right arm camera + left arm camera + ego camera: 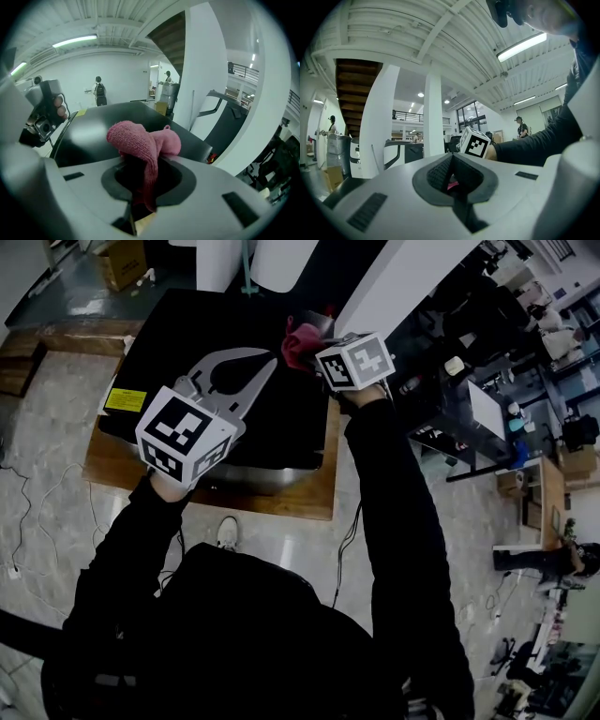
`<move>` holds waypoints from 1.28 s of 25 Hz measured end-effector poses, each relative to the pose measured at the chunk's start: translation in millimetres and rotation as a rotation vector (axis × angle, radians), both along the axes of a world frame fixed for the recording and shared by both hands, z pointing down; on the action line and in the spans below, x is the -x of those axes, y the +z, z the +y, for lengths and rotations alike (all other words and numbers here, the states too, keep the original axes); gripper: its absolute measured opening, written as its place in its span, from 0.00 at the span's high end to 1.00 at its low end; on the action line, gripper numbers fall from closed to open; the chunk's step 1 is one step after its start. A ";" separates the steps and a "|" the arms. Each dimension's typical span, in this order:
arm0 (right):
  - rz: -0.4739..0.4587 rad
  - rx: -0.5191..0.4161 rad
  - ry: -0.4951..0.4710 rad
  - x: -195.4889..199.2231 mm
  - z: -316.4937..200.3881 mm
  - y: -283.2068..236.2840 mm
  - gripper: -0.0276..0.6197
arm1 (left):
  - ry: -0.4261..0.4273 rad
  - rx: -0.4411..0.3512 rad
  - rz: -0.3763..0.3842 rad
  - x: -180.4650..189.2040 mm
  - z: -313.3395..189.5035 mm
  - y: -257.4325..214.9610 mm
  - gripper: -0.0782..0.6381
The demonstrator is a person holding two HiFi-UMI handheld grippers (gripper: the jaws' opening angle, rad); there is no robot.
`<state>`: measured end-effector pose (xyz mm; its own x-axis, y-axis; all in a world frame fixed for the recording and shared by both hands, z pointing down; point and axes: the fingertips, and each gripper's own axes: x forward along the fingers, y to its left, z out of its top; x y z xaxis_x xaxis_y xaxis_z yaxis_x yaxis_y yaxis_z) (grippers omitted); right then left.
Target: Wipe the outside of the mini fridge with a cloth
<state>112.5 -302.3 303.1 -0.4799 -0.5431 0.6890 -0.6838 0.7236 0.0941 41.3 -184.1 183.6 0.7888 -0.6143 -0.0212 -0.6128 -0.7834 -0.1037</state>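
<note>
Two tongs above the mini fridge [187, 338]: right tongs [142, 176] pinch the cloth [136, 138], left tongs [452, 164] pressed together.

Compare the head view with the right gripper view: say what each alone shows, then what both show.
Head view only: the wooden platform under the mini fridge, and the person's white shoe on the floor. Right gripper view only: the right tool seen from behind, jaws clamped on the pink cloth, and two people standing far off. Both: the cloth and the fridge's black top.
</note>
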 end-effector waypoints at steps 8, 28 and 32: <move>-0.008 0.016 -0.056 8.5 85.0 0.5 0.85 | -0.009 0.001 0.000 -10.6 60.3 4.1 0.89; -0.172 -0.206 -0.132 15.0 241.0 -39.7 0.83 | -0.121 -0.014 -0.028 6.6 215.9 29.9 0.89; -0.222 -0.416 -0.132 24.4 277.1 -41.6 0.83 | -0.140 -0.023 0.007 12.3 235.4 46.2 0.89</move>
